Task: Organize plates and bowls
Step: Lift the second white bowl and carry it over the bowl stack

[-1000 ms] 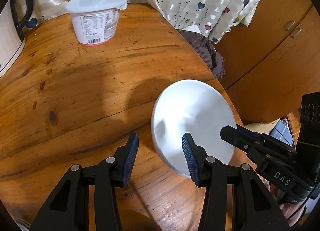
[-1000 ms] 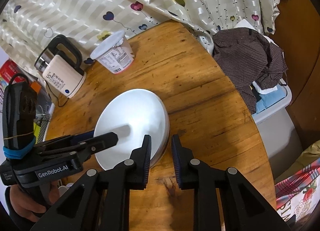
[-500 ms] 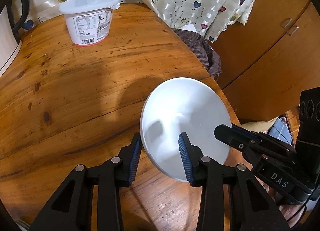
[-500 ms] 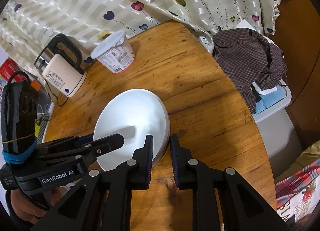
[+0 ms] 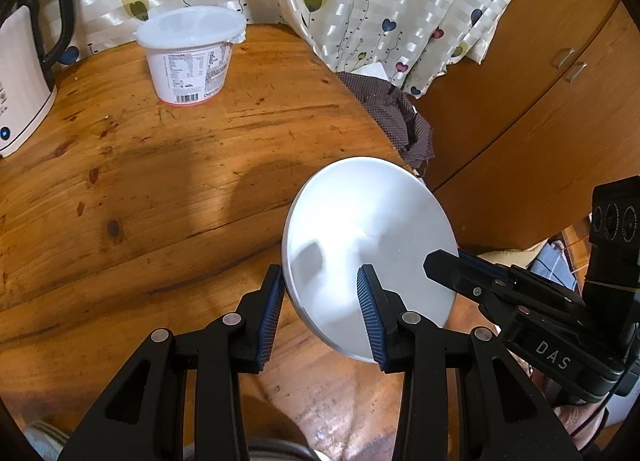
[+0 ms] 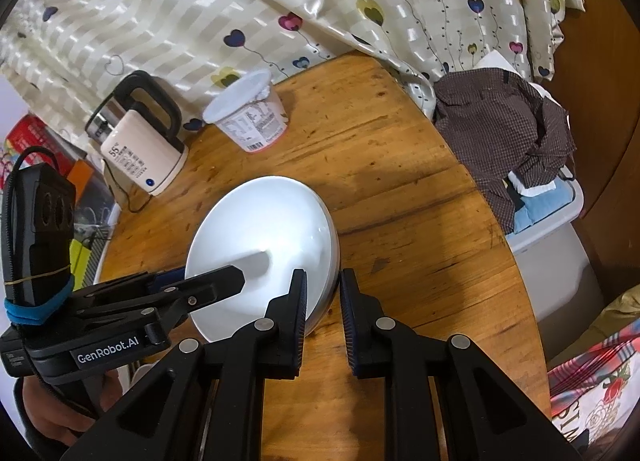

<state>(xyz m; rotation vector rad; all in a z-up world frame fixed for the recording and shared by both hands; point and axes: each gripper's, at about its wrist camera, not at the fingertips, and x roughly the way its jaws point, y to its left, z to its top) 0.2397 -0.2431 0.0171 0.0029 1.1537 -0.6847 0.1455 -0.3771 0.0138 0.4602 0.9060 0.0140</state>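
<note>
A white bowl (image 5: 368,237) is held tilted above the round wooden table (image 5: 160,181), its rim between both grippers. My left gripper (image 5: 320,309) straddles its near-left rim, one finger outside and one inside, with a gap still showing. My right gripper (image 6: 323,309) is nearly closed on the bowl's right rim (image 6: 264,237), one finger inside and one outside. In the left wrist view the right gripper's finger (image 5: 452,265) reaches over the bowl's right edge. In the right wrist view the left gripper's finger (image 6: 216,281) lies over the bowl's left side.
A white lidded tub (image 5: 192,57) stands at the table's far side, with a cream kettle (image 6: 140,149) to its left. A heart-patterned curtain (image 6: 280,1) hangs behind. A brown checked cloth on a bin (image 6: 508,133) sits beyond the table's right edge, next to wooden cabinets (image 5: 540,101).
The left gripper has closed in around the bowl's rim. The bowl has tilted up and lifted, held from both sides. The right gripper stays clamped.
</note>
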